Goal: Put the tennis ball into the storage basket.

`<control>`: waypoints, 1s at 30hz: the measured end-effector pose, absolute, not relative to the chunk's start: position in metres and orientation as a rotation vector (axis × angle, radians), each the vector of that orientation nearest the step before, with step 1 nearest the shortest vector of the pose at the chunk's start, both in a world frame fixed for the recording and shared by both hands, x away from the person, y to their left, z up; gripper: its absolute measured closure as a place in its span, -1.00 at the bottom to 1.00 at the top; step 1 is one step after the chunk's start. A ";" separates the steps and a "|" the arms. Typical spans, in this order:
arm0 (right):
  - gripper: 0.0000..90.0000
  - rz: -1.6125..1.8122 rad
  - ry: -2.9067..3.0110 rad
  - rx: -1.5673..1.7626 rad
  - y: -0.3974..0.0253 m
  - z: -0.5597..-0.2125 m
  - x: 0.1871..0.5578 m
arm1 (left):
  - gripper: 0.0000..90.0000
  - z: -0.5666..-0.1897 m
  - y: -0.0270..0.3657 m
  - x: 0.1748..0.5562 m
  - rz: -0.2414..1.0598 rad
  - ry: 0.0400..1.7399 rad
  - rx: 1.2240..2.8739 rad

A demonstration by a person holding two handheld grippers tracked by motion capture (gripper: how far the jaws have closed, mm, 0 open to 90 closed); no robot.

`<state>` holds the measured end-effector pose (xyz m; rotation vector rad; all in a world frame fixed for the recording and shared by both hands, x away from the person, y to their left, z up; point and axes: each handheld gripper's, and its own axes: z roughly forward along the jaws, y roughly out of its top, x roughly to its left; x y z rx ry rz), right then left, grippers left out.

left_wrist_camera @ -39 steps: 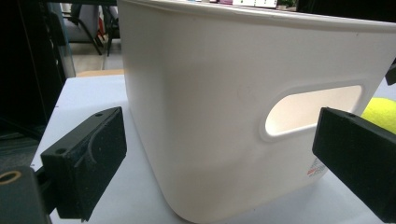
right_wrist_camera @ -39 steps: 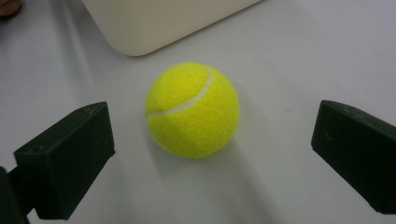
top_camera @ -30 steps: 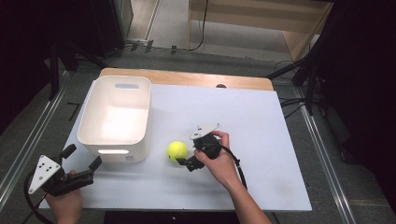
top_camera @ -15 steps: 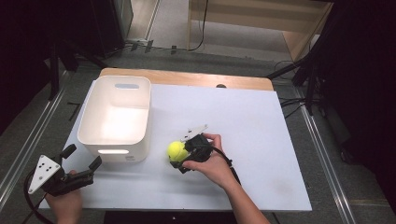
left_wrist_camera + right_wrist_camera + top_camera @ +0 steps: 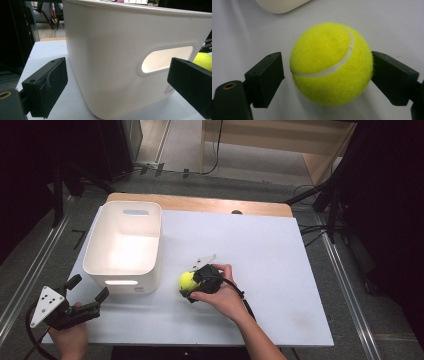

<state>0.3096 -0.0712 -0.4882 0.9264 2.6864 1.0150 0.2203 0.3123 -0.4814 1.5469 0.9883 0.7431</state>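
A yellow tennis ball (image 5: 186,279) lies on the white table top, just right of the white bin (image 5: 150,227). My right gripper (image 5: 189,283) is open with a jaw on each side of the ball (image 5: 331,63). In the right gripper view a small gap shows at the left jaw, while the right jaw is at the ball's edge. My left gripper (image 5: 89,287) is open near the table's front left corner, pointing at the bin's handle-slot wall (image 5: 112,50) with nothing between its jaws. The ball (image 5: 203,60) peeks out past the bin there.
The bin is empty inside. The white table top (image 5: 270,250) stretches to the right of the ball, with a wooden strip (image 5: 200,204) along its far edge. Dark stands and cables surround the table on the floor.
My right gripper has slid left across the table until its jaws reach around the tennis ball. The ball, the bin and my left gripper have stayed in place.
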 end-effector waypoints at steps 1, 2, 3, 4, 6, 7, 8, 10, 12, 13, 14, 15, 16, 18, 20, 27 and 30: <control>-0.72 1.014 2.686 0.926 -0.071 -0.489 0.310 | -0.94 -0.481 0.312 0.220 0.742 0.988 1.545; -0.72 1.018 2.685 0.931 -0.070 -0.489 0.310 | -0.94 -0.481 0.312 0.220 0.742 0.987 1.545; -0.71 1.017 2.687 0.929 -0.070 -0.489 0.311 | -0.94 -0.481 0.313 0.220 0.742 0.987 1.546; -0.69 1.016 2.689 0.932 -0.069 -0.489 0.311 | -0.94 -0.481 0.313 0.220 0.742 0.988 1.547; -0.63 1.020 2.685 0.923 -0.068 -0.490 0.311 | -0.94 -0.481 0.312 0.220 0.742 0.988 1.546; -0.59 1.018 2.680 0.922 -0.068 -0.490 0.311 | -0.94 -0.481 0.312 0.220 0.741 0.988 1.547; -0.56 1.012 2.673 0.919 -0.067 -0.490 0.311 | -0.94 -0.481 0.313 0.220 0.742 0.989 1.547; -0.50 1.003 2.663 0.925 -0.068 -0.490 0.311 | -0.94 -0.481 0.313 0.220 0.742 0.988 1.547; -0.50 1.005 2.665 0.928 -0.068 -0.491 0.312 | -0.94 -0.481 0.313 0.220 0.742 0.988 1.545; -0.50 1.006 2.665 0.929 -0.068 -0.491 0.312 | -0.94 -0.482 0.313 0.221 0.742 0.987 1.543; -0.49 1.009 2.667 0.928 -0.069 -0.491 0.312 | -0.94 -0.482 0.313 0.221 0.740 0.984 1.540; -0.49 1.010 2.669 0.926 -0.069 -0.491 0.313 | -0.94 -0.482 0.313 0.221 0.738 0.984 1.538; -0.48 1.012 2.671 0.929 -0.069 -0.491 0.313 | -0.94 -0.482 0.313 0.221 0.738 0.984 1.538; -0.48 1.016 2.674 0.929 -0.069 -0.490 0.314 | -0.94 -0.482 0.313 0.221 0.740 0.987 1.543; -0.47 1.008 2.687 0.937 -0.071 -0.489 0.314 | -0.94 -0.481 0.313 0.220 0.741 0.989 1.546; -0.47 1.039 2.698 0.931 -0.076 -0.483 0.315 | -0.94 -0.482 0.312 0.220 0.743 0.989 1.545; -0.47 1.045 2.698 0.913 -0.076 -0.479 0.315 | -0.94 -0.481 0.312 0.220 0.743 0.990 1.547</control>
